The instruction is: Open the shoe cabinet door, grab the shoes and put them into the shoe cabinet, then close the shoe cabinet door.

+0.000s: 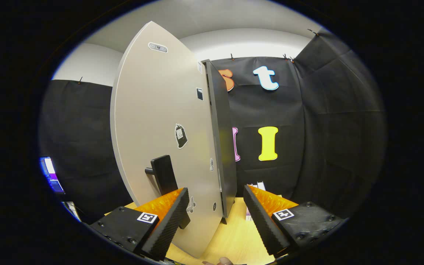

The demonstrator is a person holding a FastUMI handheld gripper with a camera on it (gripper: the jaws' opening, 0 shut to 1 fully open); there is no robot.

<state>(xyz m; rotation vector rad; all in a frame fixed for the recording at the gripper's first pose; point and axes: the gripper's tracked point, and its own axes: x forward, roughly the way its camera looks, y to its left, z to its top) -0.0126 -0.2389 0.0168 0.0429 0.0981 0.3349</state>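
The shoe cabinet door (153,121) stands swung outward, its pale face filling the left, its edge running down between the fingers. The dark cabinet body (222,147) rises just right of it on the wooden floor (234,235). The gripper (215,221) points level, fingers spread, released. The dark handle (165,175) sits just beyond the left finger.

Door (160,121) edge between spread gripper (215,217) fingers
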